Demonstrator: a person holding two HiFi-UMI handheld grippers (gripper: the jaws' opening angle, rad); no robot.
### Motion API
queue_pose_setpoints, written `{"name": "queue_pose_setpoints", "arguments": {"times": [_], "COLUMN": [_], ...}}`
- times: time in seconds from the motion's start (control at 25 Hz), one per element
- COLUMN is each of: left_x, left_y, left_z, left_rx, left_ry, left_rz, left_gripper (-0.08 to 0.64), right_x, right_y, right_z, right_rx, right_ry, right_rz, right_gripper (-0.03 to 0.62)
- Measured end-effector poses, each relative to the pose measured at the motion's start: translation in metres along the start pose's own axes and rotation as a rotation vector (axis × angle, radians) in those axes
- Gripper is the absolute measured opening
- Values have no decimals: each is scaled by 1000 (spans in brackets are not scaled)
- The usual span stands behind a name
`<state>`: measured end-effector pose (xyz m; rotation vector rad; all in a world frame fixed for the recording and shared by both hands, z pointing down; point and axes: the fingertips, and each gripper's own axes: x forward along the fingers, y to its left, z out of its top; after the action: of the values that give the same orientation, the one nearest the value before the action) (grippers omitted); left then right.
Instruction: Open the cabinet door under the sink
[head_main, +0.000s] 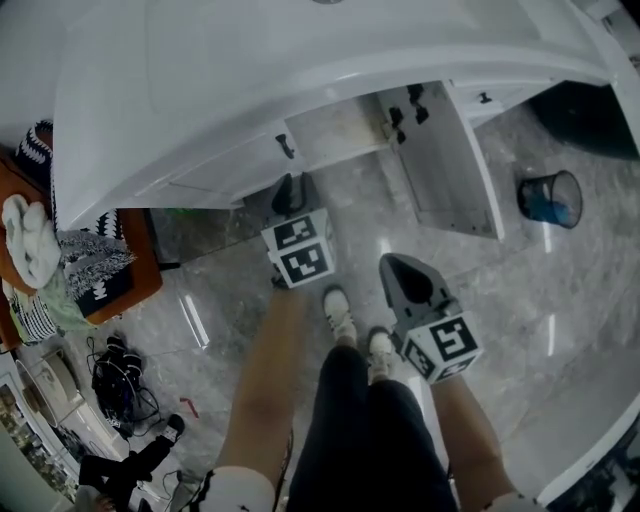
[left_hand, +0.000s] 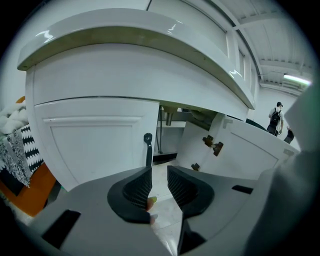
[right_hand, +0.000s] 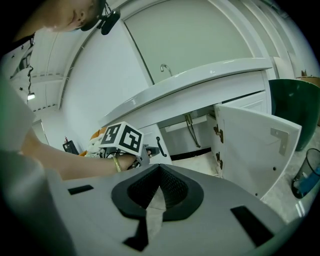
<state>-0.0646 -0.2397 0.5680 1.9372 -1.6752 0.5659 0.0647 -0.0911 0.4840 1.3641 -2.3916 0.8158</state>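
Cabinet door (head_main: 225, 168), the left one of the pair under the sink top (head_main: 250, 70), sits shut and flush with the frame. The right door (head_main: 452, 160) already hangs swung out over the floor (head_main: 560, 300), with its hinges showing and the pipes (right_hand: 190, 131) visible in the gap between the two. The cabinet door's black bar handle (left_hand: 148, 149) stands upright near its inner edge, next to the opening.

Left tongs (left_hand: 159, 175) are spread with nothing between the pads. They are aimed at the handle from in front and slightly below, close to it but apparently not touching. Right tongs (right_hand: 159, 172) are pressed together and empty, held back by the person's legs, well apart from the cabinet.

Handling, as a judgement:
- **Panel:** it looks like stiff painted board, light, and likely to swing easily on side hinges. A catch or soft-close may resist at the start.
- **Where to grip:** the panel face is smooth and the edges are flush, so there is no purchase there. The handle is the only sensible hold.
- **Handle:** the bar is thin, hard and probably slick. It needs a pinch across its middle with the pads square on it, firm enough not to slide.
- **Pull:** it should follow the door's arc outward rather than straight back, or the tongs could slip off the bar.
- **Fragility:** nothing here looks fragile.
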Motion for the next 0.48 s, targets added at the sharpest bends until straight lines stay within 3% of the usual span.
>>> {"name": "queue_pose_setpoints", "arguments": {"times": [0.28,0.48], "left_x": [25,38], "left_y": [8,15], "left_z": [8,16], "left_rx": [18,35], "left_ry": [10,8], "left_rz": [34,62], "left_gripper": [167,173], "right_x": [10,13], "right_y": [-2,-7], "right_z": [-4,-7], "right_rx": [-3,12], "right_ry": [28,40], "right_rz": [6,0], "right_gripper": [8,8]}}
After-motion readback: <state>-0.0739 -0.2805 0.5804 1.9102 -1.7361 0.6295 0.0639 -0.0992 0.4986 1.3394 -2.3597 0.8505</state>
